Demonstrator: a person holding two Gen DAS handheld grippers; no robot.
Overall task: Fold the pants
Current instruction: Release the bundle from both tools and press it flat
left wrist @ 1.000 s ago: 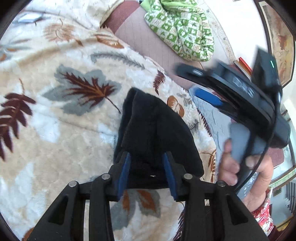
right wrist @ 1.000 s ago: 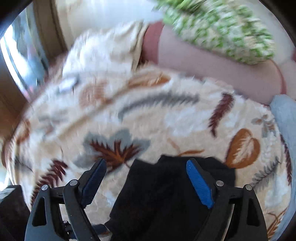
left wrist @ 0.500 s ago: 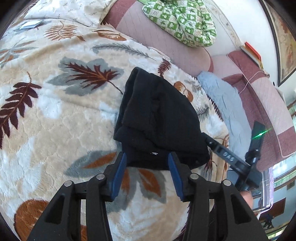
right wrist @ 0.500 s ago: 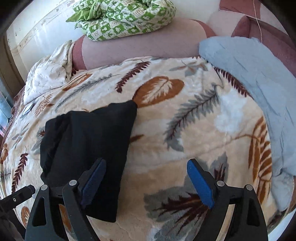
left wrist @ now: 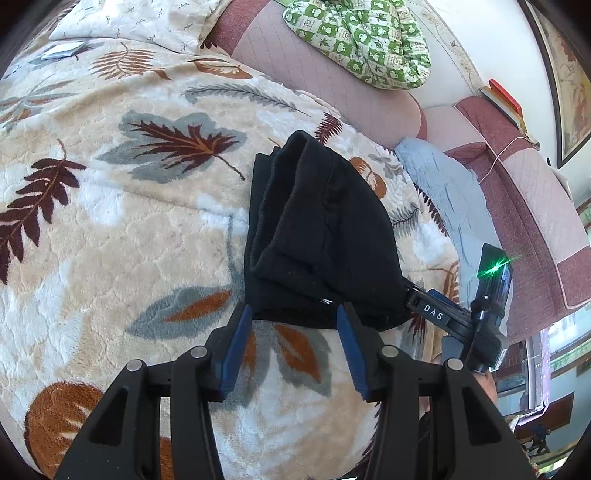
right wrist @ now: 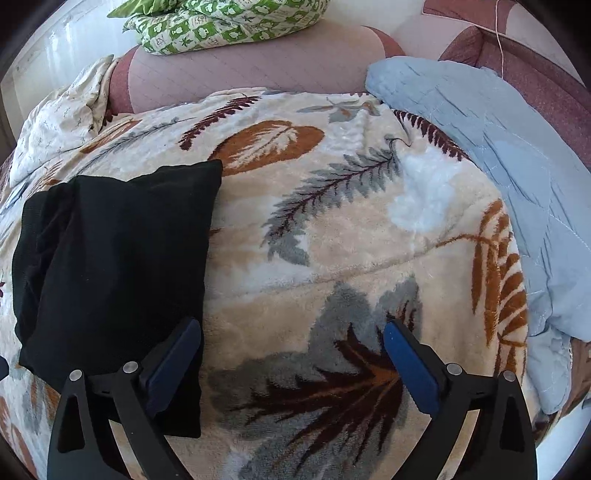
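Observation:
The black pants [left wrist: 317, 236] lie folded into a compact bundle on the leaf-patterned blanket [left wrist: 110, 240]. My left gripper [left wrist: 293, 317] is open, its blue pads apart, and the bundle's near edge lies right at their tips without being pinched. In the right wrist view the pants [right wrist: 110, 258] lie to the left. My right gripper [right wrist: 291, 328] is opening wide, with only the blanket [right wrist: 332, 240] between its jaws. Its left finger [right wrist: 173, 350] hovers over the bundle's right edge. The right tool's black body [left wrist: 491, 332] shows beside the pants' near right corner.
A light blue quilt [right wrist: 498, 166] covers the blanket's right side. A pink sofa back [left wrist: 295, 62] runs behind, with a green checked cloth [left wrist: 362, 40] on top. A cream pillow [left wrist: 140, 22] sits at the far left, books [left wrist: 506, 99] on the far ledge.
The pants' near edge was between the left pads and now lies at their tips, the pads wider apart. The right gripper swung from over the pants down to their right side and widened.

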